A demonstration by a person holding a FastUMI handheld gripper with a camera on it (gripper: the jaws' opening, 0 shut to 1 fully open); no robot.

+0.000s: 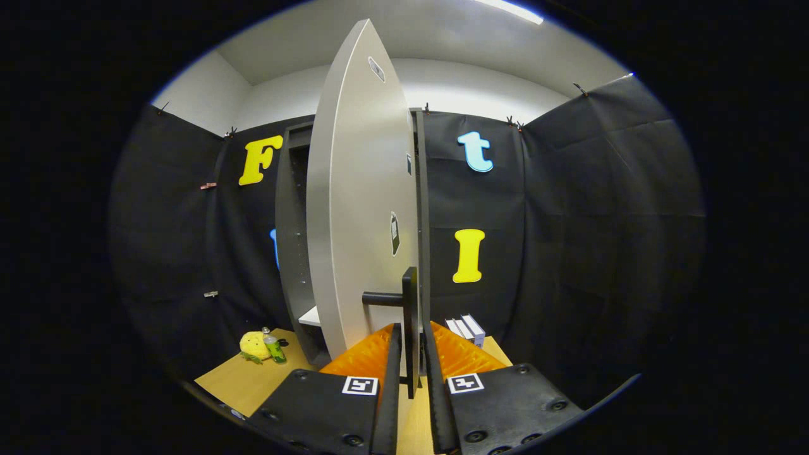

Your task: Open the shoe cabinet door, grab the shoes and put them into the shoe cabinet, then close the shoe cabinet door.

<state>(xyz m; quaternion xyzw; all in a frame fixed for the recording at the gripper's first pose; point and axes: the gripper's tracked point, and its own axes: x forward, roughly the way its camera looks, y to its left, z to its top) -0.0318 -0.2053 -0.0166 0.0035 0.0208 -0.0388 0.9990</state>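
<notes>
With the door of the shoe cabinet swung partway out toward me, I am looking almost edge-on along its pale grey face. The cabinet's dark carcass stands behind it, against the black cloth wall, and through the gap on the hinge-free side I can see a sliver of its interior and the end of a light shelf low down.

My gripper sits at the door's handle, a dark bar handle that stands upright with a short stem running back to the door face. The upright bar runs down between the two fingers, which have closed in close on either side of it. I cannot tell for certain that both pads are pressing on the bar, since a thin gap seems to show on each side.

The cabinet stands on a light wooden tabletop. On it, off to the side of the cabinet's open gap, lie a yellow plush toy and a small green can just beside it, the can upright and touching or nearly touching the toy. On the other side, beyond the fingers and near the cabinet's base, a few white books stand together.
</notes>
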